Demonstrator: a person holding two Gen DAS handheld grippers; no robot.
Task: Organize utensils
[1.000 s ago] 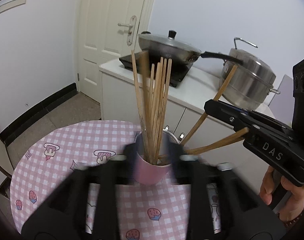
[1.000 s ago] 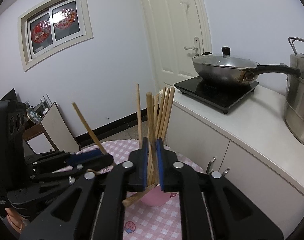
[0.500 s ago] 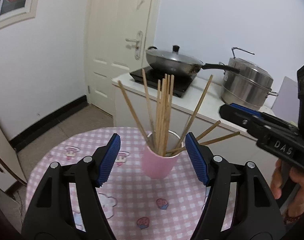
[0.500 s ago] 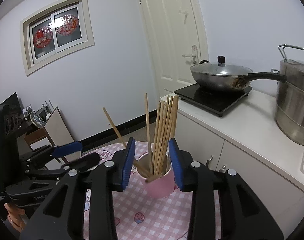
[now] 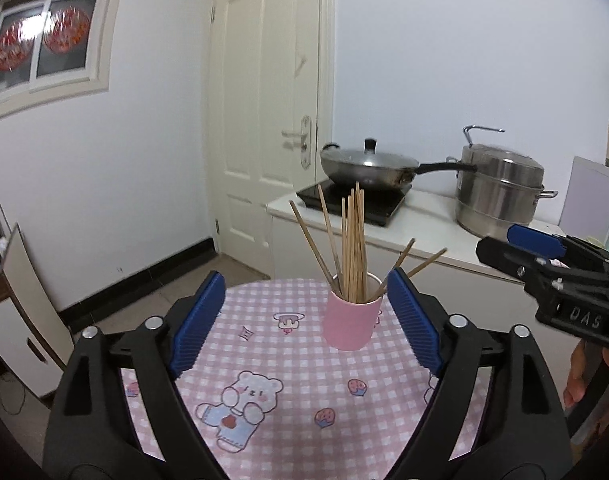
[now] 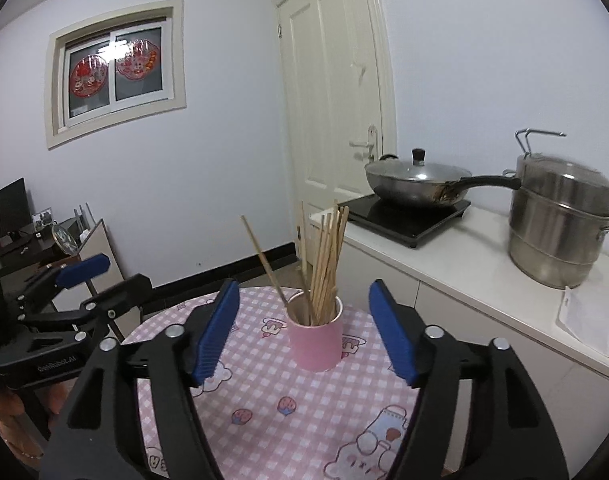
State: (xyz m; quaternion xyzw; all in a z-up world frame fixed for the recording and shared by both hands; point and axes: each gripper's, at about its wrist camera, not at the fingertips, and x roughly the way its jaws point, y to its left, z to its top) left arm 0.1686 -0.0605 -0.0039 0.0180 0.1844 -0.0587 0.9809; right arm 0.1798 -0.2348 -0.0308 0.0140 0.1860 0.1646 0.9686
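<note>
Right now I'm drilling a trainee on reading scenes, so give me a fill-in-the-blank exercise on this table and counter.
1. The chopsticks stand in a ____ cup.
2. The cup sits on a checked tablecloth printed with cartoon ____.
3. The lidded wok rests on a black ____.
4. Both the left claw and right claw are ____.

Missing words: pink; bears; cooktop; open
</note>
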